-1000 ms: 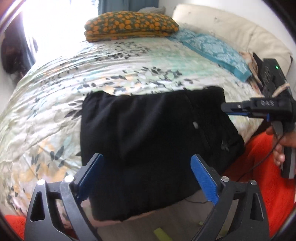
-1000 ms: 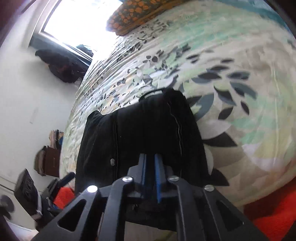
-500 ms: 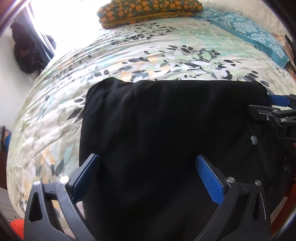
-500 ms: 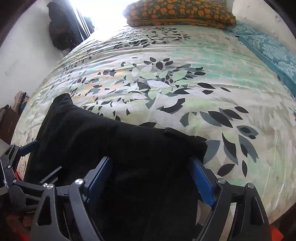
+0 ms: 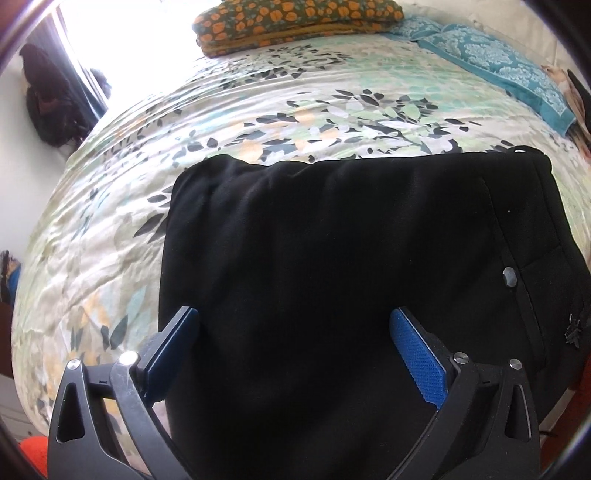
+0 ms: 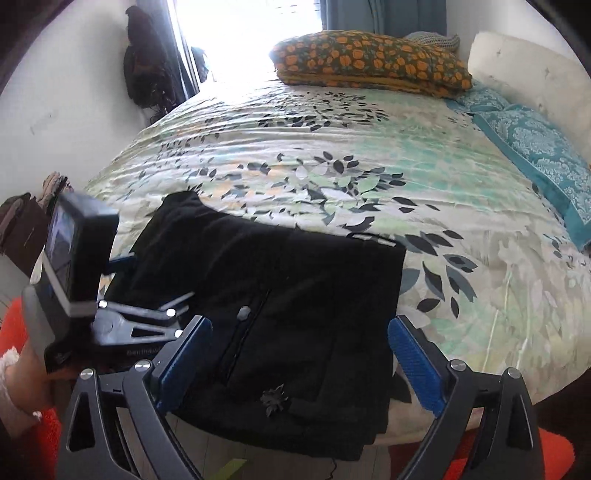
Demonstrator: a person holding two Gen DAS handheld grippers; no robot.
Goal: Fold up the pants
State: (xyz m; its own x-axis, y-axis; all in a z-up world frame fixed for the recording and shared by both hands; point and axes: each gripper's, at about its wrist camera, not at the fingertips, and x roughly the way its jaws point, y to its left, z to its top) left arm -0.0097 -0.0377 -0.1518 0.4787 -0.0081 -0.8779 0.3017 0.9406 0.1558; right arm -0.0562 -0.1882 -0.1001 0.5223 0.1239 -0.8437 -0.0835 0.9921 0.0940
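Pants [image 5: 332,277] lie folded on the bedspread [image 5: 258,110] beneath both tongs; left gripper [image 5: 295,343] spread wide, right gripper [image 6: 299,354] opening, pinching nothing.

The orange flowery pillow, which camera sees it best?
The right wrist view: the pillow shows whole at the far end of the bed. In the left wrist view, the pillow is cut off at the top edge.

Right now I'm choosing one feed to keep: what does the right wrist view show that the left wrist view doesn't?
Only the right wrist view shows the left gripper from outside, the hand holding it, and the curtain.

Only the left wrist view shows the pants close up.

Both share the folded black pants, their button, the floral bedspread and the orange pillow.
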